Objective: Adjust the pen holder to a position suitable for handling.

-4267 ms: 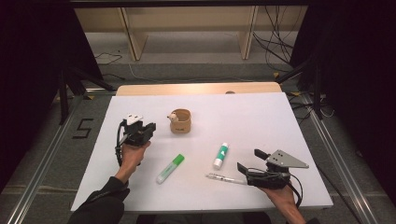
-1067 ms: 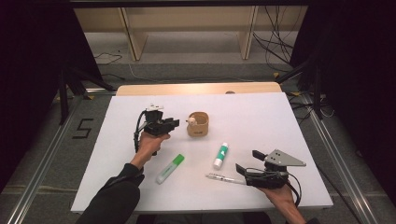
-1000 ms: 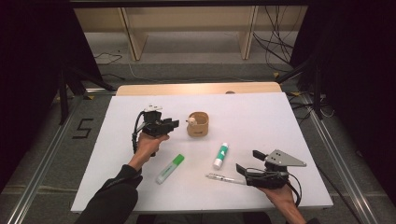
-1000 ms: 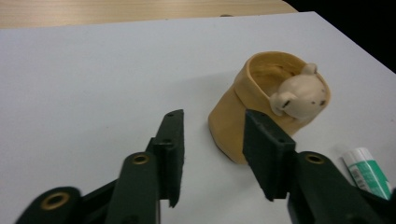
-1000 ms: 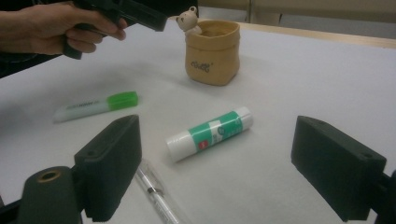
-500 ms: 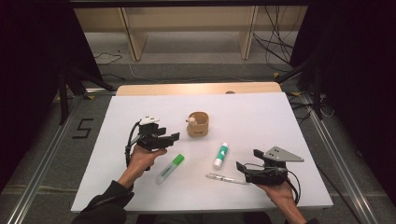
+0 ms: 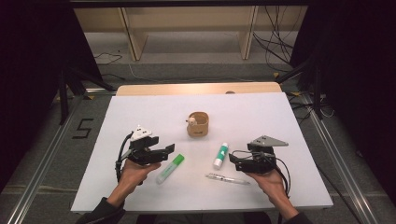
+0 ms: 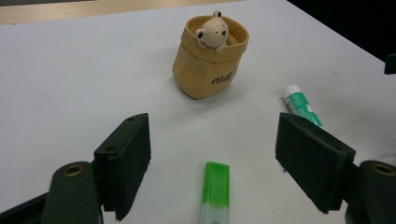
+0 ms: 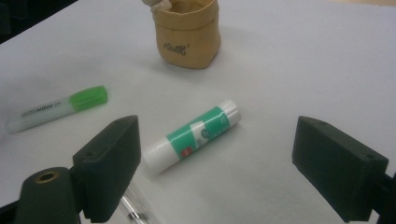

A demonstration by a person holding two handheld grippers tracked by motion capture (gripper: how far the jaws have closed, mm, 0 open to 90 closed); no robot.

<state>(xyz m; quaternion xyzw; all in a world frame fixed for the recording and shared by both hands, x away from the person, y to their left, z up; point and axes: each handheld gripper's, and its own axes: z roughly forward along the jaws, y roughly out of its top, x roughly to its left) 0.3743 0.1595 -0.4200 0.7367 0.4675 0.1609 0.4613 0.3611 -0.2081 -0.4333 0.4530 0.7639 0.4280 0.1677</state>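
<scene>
A tan fabric pouch point(image 7: 198, 125) with a small bear figure on its rim stands upright mid-table. A green-capped highlighter point(image 7: 170, 168), a green-and-white glue stick point(image 7: 220, 155) and a clear pen point(image 7: 229, 178) lie in front of it. My left gripper point(image 7: 166, 151) hovers at the highlighter's left. Its jaws have just been opening and hold nothing. In the left gripper view the gripper point(image 8: 215, 135) frames the highlighter's cap point(image 8: 216, 179) below, with the pouch point(image 8: 210, 60) beyond. My right gripper point(image 9: 215, 135) stands open over the glue stick point(image 9: 194, 135).
The white table point(image 7: 140, 112) has a wooden strip along its far edge. Wooden shelf legs and cables stand on the floor beyond. The floor to the left bears a taped mark. In the right gripper view the pen point(image 9: 130, 205) lies just under the left jaw.
My left gripper has let go of the pouch's side, opened, and pulled back toward the person to hover over the highlighter. My right gripper has edged leftward toward the glue stick.
</scene>
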